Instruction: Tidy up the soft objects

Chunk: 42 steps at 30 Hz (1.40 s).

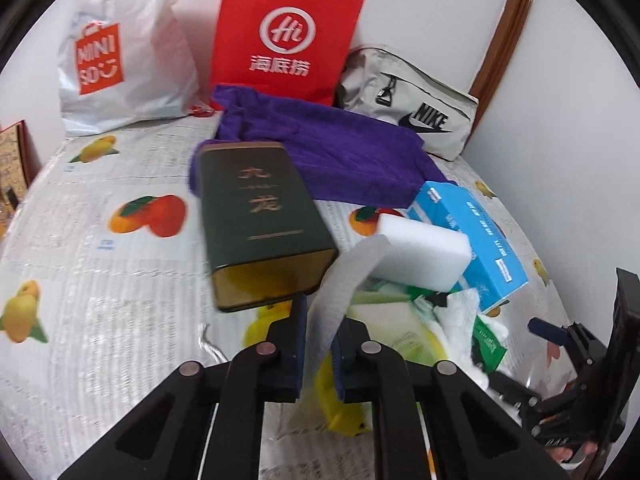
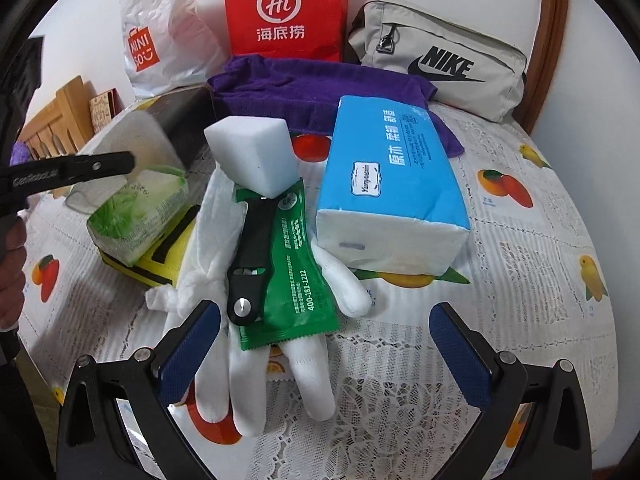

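Note:
My left gripper (image 1: 318, 344) is shut on a white mesh cloth strip (image 1: 348, 280) and holds it up beside a dark green tin box (image 1: 262, 216); the left gripper also shows in the right wrist view (image 2: 120, 162). My right gripper (image 2: 324, 350) is open above a white glove (image 2: 248, 364). On the glove lie a green sachet (image 2: 292, 264) and a black strap (image 2: 250, 260). A white sponge block (image 2: 256, 156) stands on end behind them, and shows in the left wrist view (image 1: 424, 252). A blue tissue pack (image 2: 392, 192) lies to the right. A purple towel (image 2: 316, 92) lies behind.
A red paper bag (image 2: 284, 8), a white Miniso bag (image 2: 160, 40) and a grey Nike pouch (image 2: 440, 60) stand against the back wall. A green wet-wipe pack (image 2: 140, 212) sits on a yellow item (image 2: 160, 260) at left. The fruit-print tablecloth (image 2: 520, 280) covers the table.

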### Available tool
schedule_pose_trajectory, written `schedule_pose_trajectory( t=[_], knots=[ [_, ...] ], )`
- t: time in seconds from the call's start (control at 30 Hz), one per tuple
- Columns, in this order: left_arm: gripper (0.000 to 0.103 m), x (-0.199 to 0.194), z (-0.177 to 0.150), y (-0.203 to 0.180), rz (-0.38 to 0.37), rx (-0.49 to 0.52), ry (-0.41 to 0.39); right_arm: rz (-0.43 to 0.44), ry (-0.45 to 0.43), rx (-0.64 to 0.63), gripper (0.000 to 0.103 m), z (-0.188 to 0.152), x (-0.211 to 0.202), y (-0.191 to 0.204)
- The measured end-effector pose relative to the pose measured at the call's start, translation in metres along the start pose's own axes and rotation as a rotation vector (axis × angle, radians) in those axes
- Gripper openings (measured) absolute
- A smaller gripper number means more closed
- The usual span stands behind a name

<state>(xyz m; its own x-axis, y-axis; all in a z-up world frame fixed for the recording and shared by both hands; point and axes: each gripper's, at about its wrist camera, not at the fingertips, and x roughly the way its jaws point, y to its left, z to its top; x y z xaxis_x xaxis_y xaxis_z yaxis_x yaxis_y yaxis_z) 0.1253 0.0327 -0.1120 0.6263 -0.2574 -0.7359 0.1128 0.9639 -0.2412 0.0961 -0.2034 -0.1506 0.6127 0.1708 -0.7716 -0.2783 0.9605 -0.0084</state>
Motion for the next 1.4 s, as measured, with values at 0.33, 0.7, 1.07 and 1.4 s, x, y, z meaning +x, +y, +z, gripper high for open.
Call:
schedule_pose_trajectory(
  t=[0.33, 0.7, 1.07, 1.4],
  knots=[
    [0.008, 0.022, -0.016, 0.018, 0.038, -0.032, 0.067, 0.036, -0.015, 0.038, 0.103, 0.000, -0.006, -0.006],
    [0.004, 0.010, -0.021, 0.026, 0.014, -0.043, 0.039, 0.090, -0.018, 0.031, 0.070, 0.014, 0.012, 0.001],
    [0.004, 0.015, -0.023, 0.029, -0.019, -0.055, 0.063, 0.009, 0.008, -0.118, 0.066, 0.020, 0.029, 0.033],
    [0.004, 0.016, -0.028, 0.031, -0.010, -0.056, 0.080, 0.010, -0.030, -0.200, 0.018, 0.009, 0.008, 0.045]
  ],
)
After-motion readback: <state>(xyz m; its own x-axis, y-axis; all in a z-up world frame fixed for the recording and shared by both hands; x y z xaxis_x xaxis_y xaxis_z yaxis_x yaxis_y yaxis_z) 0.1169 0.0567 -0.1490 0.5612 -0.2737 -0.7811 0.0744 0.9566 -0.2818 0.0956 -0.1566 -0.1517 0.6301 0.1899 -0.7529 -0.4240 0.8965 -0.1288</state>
